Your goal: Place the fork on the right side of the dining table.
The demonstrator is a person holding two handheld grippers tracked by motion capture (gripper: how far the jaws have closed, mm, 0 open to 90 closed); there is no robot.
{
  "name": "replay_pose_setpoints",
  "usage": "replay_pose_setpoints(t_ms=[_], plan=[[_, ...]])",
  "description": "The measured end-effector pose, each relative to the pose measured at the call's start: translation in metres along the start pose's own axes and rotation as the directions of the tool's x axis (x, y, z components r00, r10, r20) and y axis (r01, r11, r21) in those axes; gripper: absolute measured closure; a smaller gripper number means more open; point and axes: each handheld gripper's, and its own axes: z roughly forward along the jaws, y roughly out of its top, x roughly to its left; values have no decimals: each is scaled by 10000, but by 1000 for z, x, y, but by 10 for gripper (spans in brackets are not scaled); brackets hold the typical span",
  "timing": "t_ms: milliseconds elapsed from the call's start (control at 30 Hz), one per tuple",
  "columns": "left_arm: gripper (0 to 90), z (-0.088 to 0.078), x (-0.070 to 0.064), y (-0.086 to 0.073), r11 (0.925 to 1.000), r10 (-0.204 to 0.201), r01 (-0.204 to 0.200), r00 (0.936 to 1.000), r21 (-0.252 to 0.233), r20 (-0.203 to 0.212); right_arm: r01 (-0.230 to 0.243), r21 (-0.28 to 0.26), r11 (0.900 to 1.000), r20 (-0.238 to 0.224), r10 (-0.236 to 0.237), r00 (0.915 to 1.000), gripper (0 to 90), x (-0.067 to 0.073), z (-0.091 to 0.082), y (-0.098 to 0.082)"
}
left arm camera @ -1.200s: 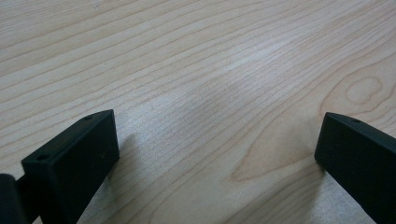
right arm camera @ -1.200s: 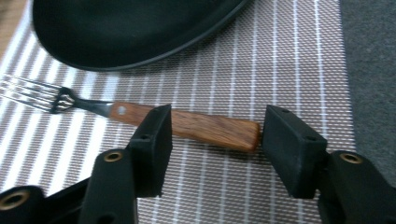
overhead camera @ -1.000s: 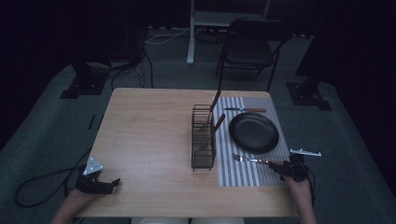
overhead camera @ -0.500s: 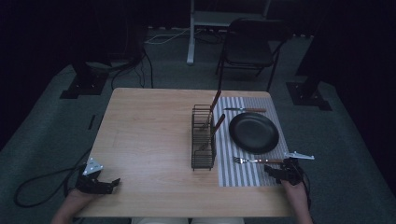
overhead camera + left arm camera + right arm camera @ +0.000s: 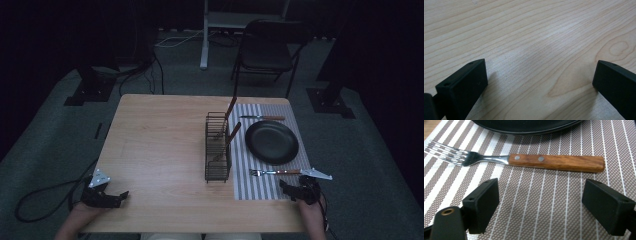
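A fork (image 5: 275,172) with a wooden handle lies flat on the striped placemat (image 5: 245,186), just in front of the black plate (image 5: 271,141). In the right gripper view the fork (image 5: 556,163) lies crosswise beyond the tips of my right gripper (image 5: 540,205). Its jaws have just been opening and stand wide, with only placemat (image 5: 536,195) between them. In the high view my right gripper (image 5: 286,186) sits at the table's front right. My left gripper (image 5: 122,196) rests open at the front left, over bare wood (image 5: 540,82).
A black wire cutlery rack (image 5: 218,150) holding wooden-handled utensils stands mid-table, left of the placemat. A knife (image 5: 262,118) lies beyond the plate. The plate's rim (image 5: 529,126) is close ahead of the fork. A chair (image 5: 265,50) and stands are on the floor behind the wooden table (image 5: 160,140).
My right gripper has drawn back from the fork's handle toward the table's front edge. The fork stays lying on the placemat. The left gripper has kept still.
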Motion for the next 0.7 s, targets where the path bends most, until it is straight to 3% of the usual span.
replay_pose_setpoints(t_ms=[200, 267, 300, 367, 600, 667, 700], plan=[[0, 0, 0, 0, 10000, -16, 16, 10000, -12, 4, 469, -334, 9983, 492, -452, 9978, 126, 17, -4, -11], [0, 0, 0, 0, 10000, 5, -5, 10000, 7, 3, 486, -305, 9984, 471, -471, 9978, 120, 19, -4, -12], [0, 0, 0, 0, 10000, 6, -6, 10000, 8, 3, 645, -330, 9974, 953, -611, 9936, 119, 29, -5, -16], [0, 0, 0, 0, 10000, 0, 0, 10000, 3, 5, 729, -301, 9969, 1158, -689, 9909, 119, 32, -6, -18], [0, 0, 0, 0, 10000, 3, -3, 10000, 6, 1, 515, -344, 9981, 1623, -452, 9857, 114, 43, -6, -23], [0, 0, 0, 0, 10000, -3, 3, 10000, 3, 2, 520, -294, 9982, 1612, -466, 9858, 114, 44, -5, -23], [0, 0, 0, 0, 10000, -4, 4, 10000, 3, 4, 315, -192, 9993, 1328, -287, 9907, 114, 46, -4, -22]])
